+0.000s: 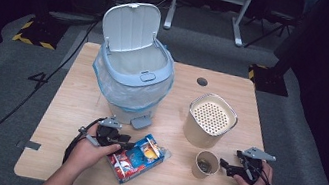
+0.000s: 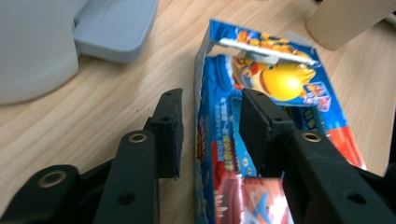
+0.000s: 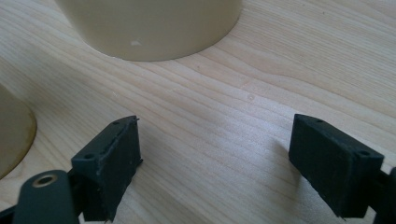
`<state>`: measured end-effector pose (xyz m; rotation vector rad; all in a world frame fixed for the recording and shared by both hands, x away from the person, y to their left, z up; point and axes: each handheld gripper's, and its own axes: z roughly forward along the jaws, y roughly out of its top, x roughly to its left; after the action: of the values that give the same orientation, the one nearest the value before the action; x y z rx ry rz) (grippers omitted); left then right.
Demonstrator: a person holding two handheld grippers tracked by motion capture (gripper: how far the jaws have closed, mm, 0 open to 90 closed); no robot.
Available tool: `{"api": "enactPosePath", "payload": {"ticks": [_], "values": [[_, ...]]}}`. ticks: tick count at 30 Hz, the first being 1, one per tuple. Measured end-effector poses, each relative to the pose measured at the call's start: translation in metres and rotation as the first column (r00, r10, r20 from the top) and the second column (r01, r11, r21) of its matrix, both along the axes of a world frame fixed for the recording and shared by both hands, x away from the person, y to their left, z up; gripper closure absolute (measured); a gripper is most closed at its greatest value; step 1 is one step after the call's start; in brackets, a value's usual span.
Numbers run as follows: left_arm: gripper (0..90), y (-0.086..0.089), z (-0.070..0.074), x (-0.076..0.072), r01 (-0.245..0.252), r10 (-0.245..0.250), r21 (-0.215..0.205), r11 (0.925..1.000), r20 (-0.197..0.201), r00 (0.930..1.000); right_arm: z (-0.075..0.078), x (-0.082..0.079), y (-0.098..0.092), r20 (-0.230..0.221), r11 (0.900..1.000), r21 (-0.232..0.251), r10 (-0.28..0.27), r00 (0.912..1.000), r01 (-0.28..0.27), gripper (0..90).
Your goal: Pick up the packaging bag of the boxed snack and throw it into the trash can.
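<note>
1. The left gripper (image 2: 210, 126) is set astride the near left edge of the snack box (image 2: 275, 98), its jaws partly apart; whether the pads press cannot be told.
2. The snack box (image 1: 139, 156) lies on the table (image 1: 73, 108), at 6 o'clock from the pedal bin (image 1: 133, 67).
3. The right gripper (image 3: 215, 154) is held wide open over bare wood, with the paper cup (image 1: 205, 163) at its 9 o'clock.

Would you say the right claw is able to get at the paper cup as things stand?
Probably yes: the right claw stands open beside the cup, with bare table between its jaws and nothing in the way.
</note>
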<state>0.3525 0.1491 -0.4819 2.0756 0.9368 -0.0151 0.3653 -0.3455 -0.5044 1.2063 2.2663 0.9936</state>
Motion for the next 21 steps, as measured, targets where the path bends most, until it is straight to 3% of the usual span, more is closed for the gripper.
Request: {"api": "enactPosePath", "payload": {"ticks": [4,9,21], "values": [[72.6,-0.0003,-0.0015,0.0005,0.005,-0.005,0.001,1.0000,-0.022,0.9997,0.0000,0.0000,0.0000,0.000,1.000,0.000,0.000,1.0000,0.000,16.6],[73.4,-0.0028,-0.0048,0.0016,0.009,-0.008,0.012,0.9999,-0.057,0.9983,0.0000,-0.0001,0.0000,0.000,1.000,0.000,0.000,1.0000,0.000,16.6],[79.4,-0.0079,-0.0059,0.0022,0.029,-0.028,0.040,0.9988,-0.039,0.9988,0.0000,-0.0001,0.0000,0.001,1.000,-0.001,0.001,1.0000,-0.001,16.6]]}}
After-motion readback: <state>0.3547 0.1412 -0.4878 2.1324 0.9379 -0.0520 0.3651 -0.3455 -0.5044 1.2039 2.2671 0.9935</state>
